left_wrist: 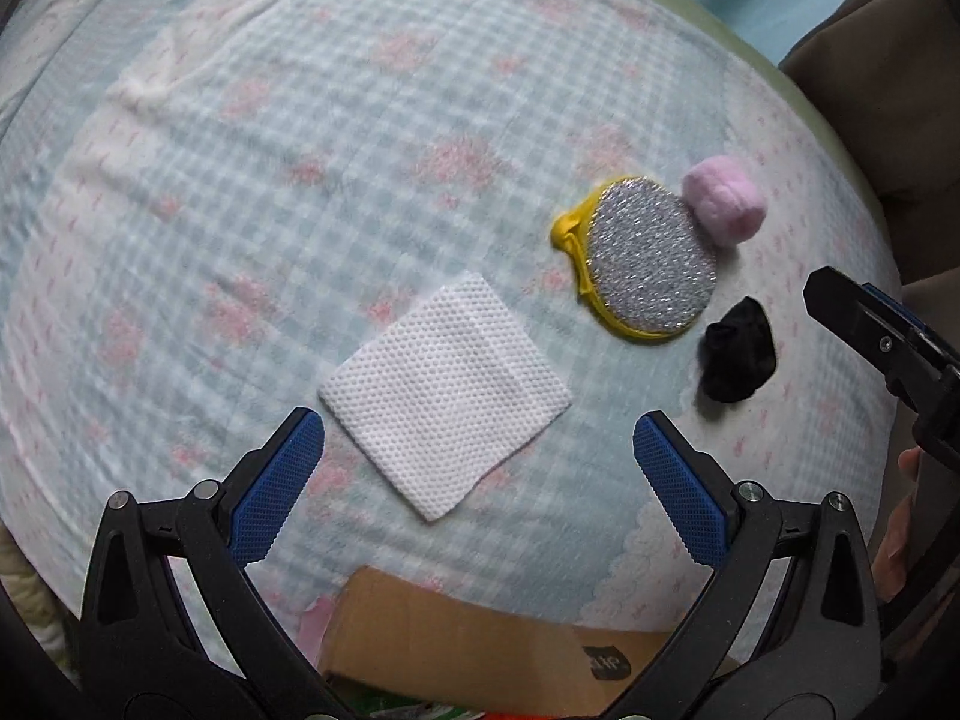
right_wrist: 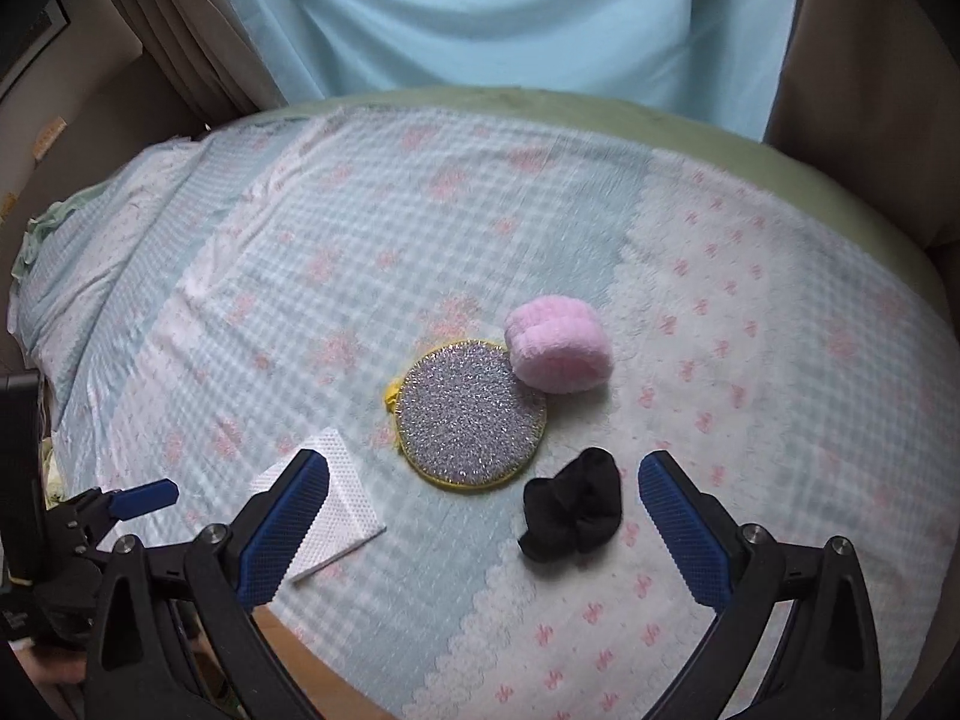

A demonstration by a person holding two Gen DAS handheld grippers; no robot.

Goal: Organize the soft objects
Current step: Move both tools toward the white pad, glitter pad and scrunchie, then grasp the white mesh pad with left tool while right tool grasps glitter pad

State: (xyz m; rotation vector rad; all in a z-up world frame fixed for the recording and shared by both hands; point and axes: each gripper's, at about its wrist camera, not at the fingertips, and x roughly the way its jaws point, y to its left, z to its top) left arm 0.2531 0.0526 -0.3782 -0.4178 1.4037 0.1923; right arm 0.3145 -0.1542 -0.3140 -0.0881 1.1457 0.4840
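Several soft items lie on a blue-and-pink checked blanket (left_wrist: 300, 180). A white textured cloth square (left_wrist: 447, 393) lies just ahead of my left gripper (left_wrist: 480, 438), which is open and empty. A round silver scrub pad with a yellow rim (left_wrist: 648, 258) sits to its right, touching a pink fluffy roll (left_wrist: 723, 201). A black crumpled sock (left_wrist: 738, 357) lies nearest the right gripper. In the right wrist view, my right gripper (right_wrist: 483, 477) is open and empty, with the black sock (right_wrist: 570, 513) between and just ahead of its fingers. The scrub pad (right_wrist: 471, 411), pink roll (right_wrist: 558, 351) and white cloth (right_wrist: 342, 510) also show.
A brown cardboard box (left_wrist: 456, 642) sits under the left gripper at the blanket's near edge. Light blue fabric (right_wrist: 510, 12) hangs behind the bed, with beige curtains (right_wrist: 174, 30) at the left. The green mattress edge (right_wrist: 810, 162) curves at the far right. A person's hand (left_wrist: 900, 516) shows at the right.
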